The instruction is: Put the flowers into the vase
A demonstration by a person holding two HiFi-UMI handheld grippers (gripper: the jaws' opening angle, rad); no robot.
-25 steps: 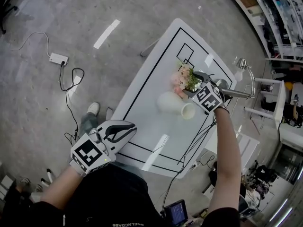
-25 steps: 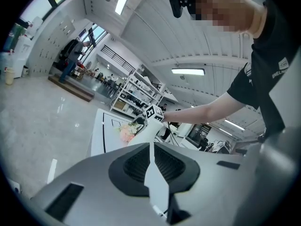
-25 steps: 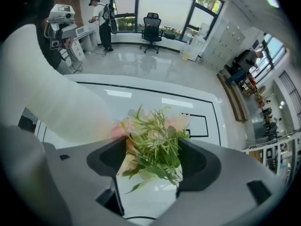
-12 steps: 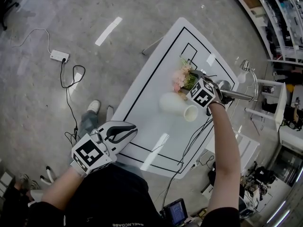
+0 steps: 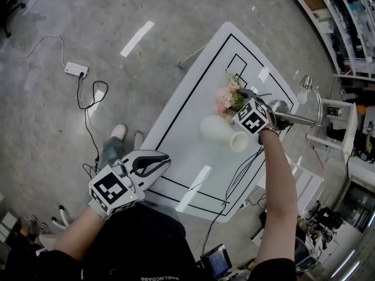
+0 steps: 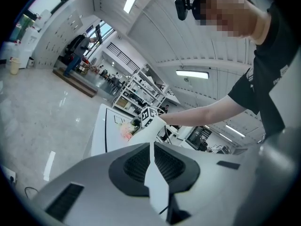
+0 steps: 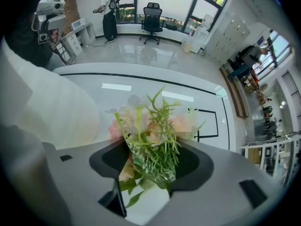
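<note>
1. The table (image 5: 179,148) carries both of the task's things at its far right side, well away from the left gripper (image 5: 153,161).
2. The vase (image 5: 218,130) lies on its side, mouth toward 4 o'clock and base toward 10 o'clock in the head view, so it is not ready to take stems.
3. The flowers (image 5: 228,97) lie just beside the vase at its 12 to 1 o'clock. The blooms point toward 11 o'clock, and the stem end runs toward 4 o'clock under the right gripper (image 5: 247,109).
4. The right gripper points straight down over the bunch. In its own view the blooms point to 12 o'clock and the greenery fills the gap between the jaws.
5. Its jaws stand wide around the bunch and have just been closing. No firm pinch shows yet.
6. The left gripper's jaws are pressed together on nothing. It waits at 7 o'clock of the vase, by far the farther hand.
7. Compared with a second ago, the right gripper sits lower on the flowers. The vase and the left gripper keep their places.
</note>
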